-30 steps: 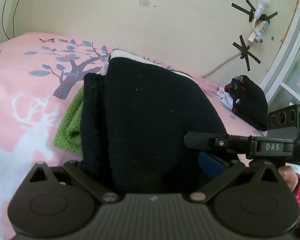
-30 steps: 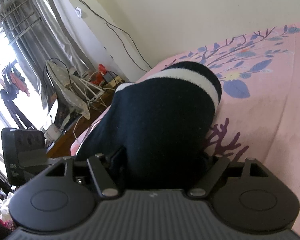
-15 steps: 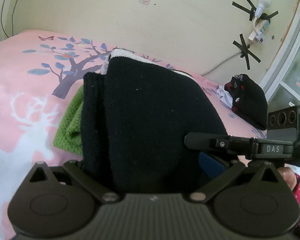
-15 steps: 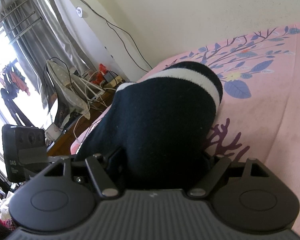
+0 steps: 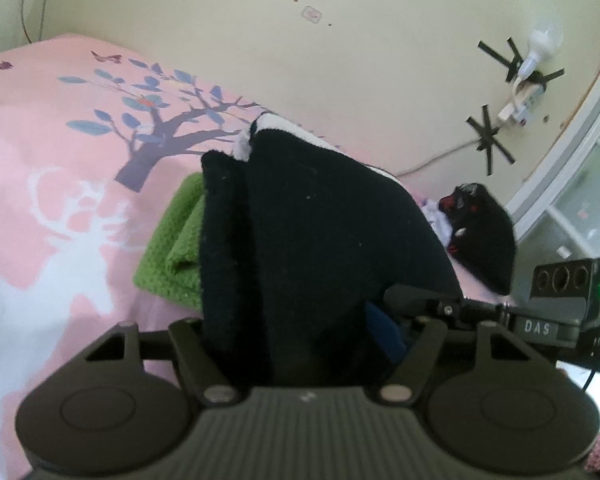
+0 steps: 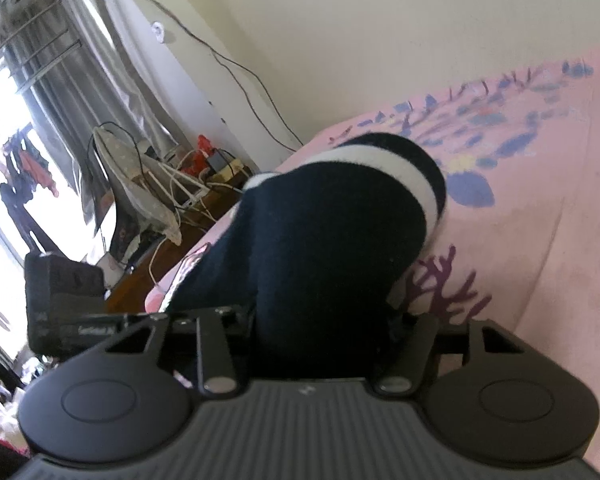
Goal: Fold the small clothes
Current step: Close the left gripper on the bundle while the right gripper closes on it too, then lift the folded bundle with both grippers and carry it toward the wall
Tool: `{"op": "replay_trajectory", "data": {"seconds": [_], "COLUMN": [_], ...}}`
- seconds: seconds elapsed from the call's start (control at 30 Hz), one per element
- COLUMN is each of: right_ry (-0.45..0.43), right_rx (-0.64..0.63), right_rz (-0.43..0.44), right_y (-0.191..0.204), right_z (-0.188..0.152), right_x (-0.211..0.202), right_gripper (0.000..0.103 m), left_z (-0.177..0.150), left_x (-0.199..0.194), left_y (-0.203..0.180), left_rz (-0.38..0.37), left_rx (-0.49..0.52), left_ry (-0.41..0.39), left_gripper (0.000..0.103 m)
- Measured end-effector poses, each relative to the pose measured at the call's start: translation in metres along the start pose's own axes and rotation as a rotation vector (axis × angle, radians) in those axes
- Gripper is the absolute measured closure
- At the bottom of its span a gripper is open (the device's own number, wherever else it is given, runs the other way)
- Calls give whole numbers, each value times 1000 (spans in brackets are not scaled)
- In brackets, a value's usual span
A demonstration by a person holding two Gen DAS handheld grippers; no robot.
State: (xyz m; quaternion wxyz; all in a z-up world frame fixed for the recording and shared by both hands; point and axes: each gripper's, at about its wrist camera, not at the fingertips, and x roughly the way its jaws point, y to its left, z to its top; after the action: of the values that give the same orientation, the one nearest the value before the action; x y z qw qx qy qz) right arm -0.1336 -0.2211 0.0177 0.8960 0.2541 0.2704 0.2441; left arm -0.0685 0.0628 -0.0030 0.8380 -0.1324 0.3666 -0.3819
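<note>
Fabric fills both my grips: my left gripper [image 5: 300,344] and right gripper [image 6: 320,332] are each clamped on the black garment [image 5: 320,232], bunched above the pink bedsheet [image 5: 60,152] beside a green cloth [image 5: 172,248].

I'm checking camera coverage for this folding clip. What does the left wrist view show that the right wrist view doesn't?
Only the left wrist view shows the green cloth beside the dark garment, a black item with red marks farther along the bed, and a taped-up plug on the wall.

Only the right wrist view shows the window curtain, a tangle of cables and the garment's white stripe in full.

Both show the dark garment, the pink bedsheet and the other gripper's body at the frame edge.
</note>
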Motion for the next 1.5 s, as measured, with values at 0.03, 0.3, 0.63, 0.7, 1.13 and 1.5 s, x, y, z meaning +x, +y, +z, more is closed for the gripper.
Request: {"op": "replay_trajectory", "data": {"seconds": [0.03, 0.3, 0.63, 0.7, 1.13, 1.5], "right_ry": [-6, -67, -163, -197, -531, -434], "right_rx": [-22, -68, -167, -183, -120, 224], "right_rz": [-10, -62, -65, -72, -393, -618], "right_y": [5, 12, 26, 25, -93, -302], "right_z": [2, 28, 75, 86, 151, 148], "right_x": [-4, -39, -51, -60, -245, -256], "right_gripper": [45, 46, 46, 46, 46, 57], "left_z": [2, 23, 73, 88, 178, 154], "left_x": [1, 12, 5, 9, 195, 440], "left_y": [-3, -37, -67, -83, -299, -349], "left_rz": [-13, -112, -117, -116, -358, -202], "left_rx": [6, 92, 157, 195, 444, 409], "left_ry": [-1, -19, -94, -104, 1, 304], "left_gripper": [38, 41, 41, 41, 40, 31]}}
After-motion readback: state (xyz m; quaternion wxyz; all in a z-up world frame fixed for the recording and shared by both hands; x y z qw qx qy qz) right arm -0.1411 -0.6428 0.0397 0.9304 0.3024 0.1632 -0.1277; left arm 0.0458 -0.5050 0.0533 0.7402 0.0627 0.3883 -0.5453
